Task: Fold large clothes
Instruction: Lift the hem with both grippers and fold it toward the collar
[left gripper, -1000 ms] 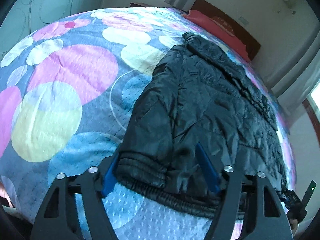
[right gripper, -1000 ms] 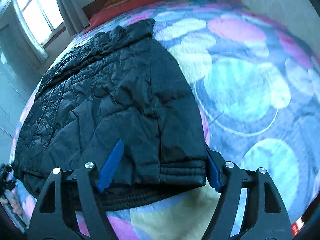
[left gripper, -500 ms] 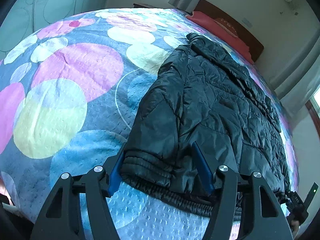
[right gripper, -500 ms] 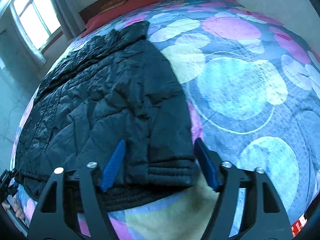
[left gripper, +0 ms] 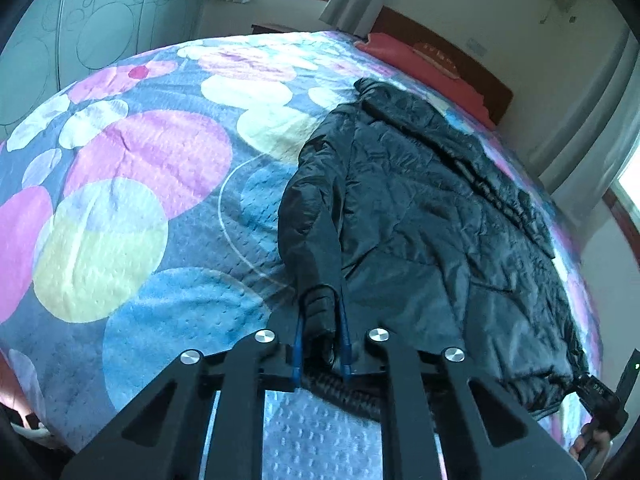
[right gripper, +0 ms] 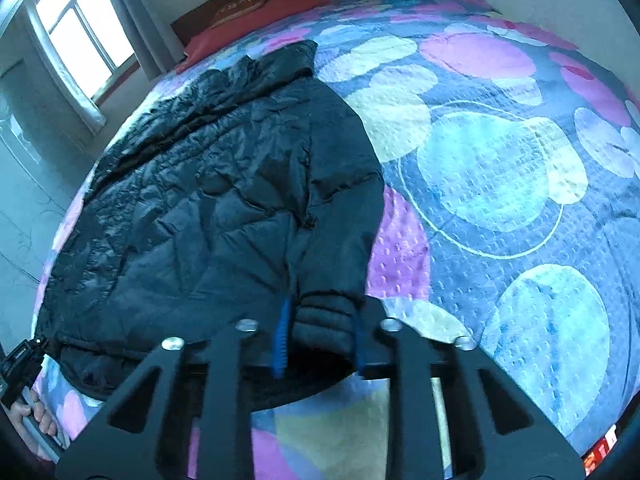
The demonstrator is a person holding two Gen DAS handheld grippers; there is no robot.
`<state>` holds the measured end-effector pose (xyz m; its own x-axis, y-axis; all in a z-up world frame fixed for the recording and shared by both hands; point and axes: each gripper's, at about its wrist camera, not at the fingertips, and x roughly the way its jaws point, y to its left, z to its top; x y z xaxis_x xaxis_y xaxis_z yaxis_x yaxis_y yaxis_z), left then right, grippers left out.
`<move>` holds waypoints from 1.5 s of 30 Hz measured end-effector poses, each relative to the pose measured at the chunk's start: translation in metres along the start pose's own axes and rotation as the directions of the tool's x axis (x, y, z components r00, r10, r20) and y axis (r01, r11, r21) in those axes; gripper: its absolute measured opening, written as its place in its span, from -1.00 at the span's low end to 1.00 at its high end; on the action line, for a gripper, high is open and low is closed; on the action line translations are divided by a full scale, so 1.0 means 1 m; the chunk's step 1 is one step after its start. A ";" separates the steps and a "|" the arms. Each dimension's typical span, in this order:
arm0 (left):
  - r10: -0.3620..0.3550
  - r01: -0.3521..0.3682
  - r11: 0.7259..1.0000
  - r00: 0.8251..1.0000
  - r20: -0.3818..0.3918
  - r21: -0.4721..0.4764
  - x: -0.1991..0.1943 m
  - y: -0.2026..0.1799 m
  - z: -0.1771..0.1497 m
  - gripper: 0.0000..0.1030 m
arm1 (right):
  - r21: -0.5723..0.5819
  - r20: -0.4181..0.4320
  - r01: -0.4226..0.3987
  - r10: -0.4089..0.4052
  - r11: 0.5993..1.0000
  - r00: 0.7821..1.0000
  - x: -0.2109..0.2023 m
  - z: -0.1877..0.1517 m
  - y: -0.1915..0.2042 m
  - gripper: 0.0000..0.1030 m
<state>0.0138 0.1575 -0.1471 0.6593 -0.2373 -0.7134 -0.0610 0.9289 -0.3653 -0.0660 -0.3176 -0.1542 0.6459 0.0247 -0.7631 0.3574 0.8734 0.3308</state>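
Note:
A black quilted jacket (left gripper: 420, 220) lies flat on the bed, collar toward the headboard and hem toward me. My left gripper (left gripper: 320, 332) is at the hem's left corner. Its jaws are closing, and the blue pads pinch a ribbed cuff (left gripper: 318, 312) into a narrow bunch. In the right wrist view the same jacket (right gripper: 200, 220) fills the left half. My right gripper (right gripper: 320, 336) is at the hem's right corner, its jaws also closing, with the other ribbed cuff (right gripper: 324, 320) squeezed between the pads.
The bedspread (left gripper: 120, 200) has big pastel circles and stretches wide to the left of the jacket, and to its right (right gripper: 500, 200) in the other view. A red pillow (left gripper: 424, 56) lies by the wooden headboard. A hand (right gripper: 36, 412) grips a handle at the lower left edge.
Both grippers went from wide open around the jacket's hem corners to closed on the cuffs, bunching the fabric. Neither hand has shifted much.

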 end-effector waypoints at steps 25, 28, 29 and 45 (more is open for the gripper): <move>-0.162 0.169 0.981 0.984 0.080 -0.093 -0.080 0.011 0.035 -0.79 | 0.106 0.054 -0.246 0.241 0.964 0.969 -0.081 0.019 -0.009 -0.76; -0.186 0.193 0.980 0.976 0.114 -0.056 -0.079 -0.004 0.061 -0.79 | 0.096 0.086 -0.309 0.301 0.946 0.950 -0.081 0.047 0.003 -0.76; -0.192 0.198 0.979 0.974 0.123 -0.039 -0.078 -0.011 0.069 -0.79 | 0.097 0.095 -0.335 0.326 0.937 0.940 -0.078 0.058 0.007 -0.76; -0.046 0.045 0.999 0.997 0.063 0.018 0.095 -0.059 0.197 -0.79 | 0.194 0.089 -0.290 0.278 0.937 0.956 0.074 0.204 0.020 -0.76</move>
<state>0.2275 0.1362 -0.0758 0.7075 -0.2615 -0.6566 -0.0174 0.9223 -0.3860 0.1265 -0.3970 -0.0909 0.7769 0.2234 -0.5886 0.2780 0.7171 0.6391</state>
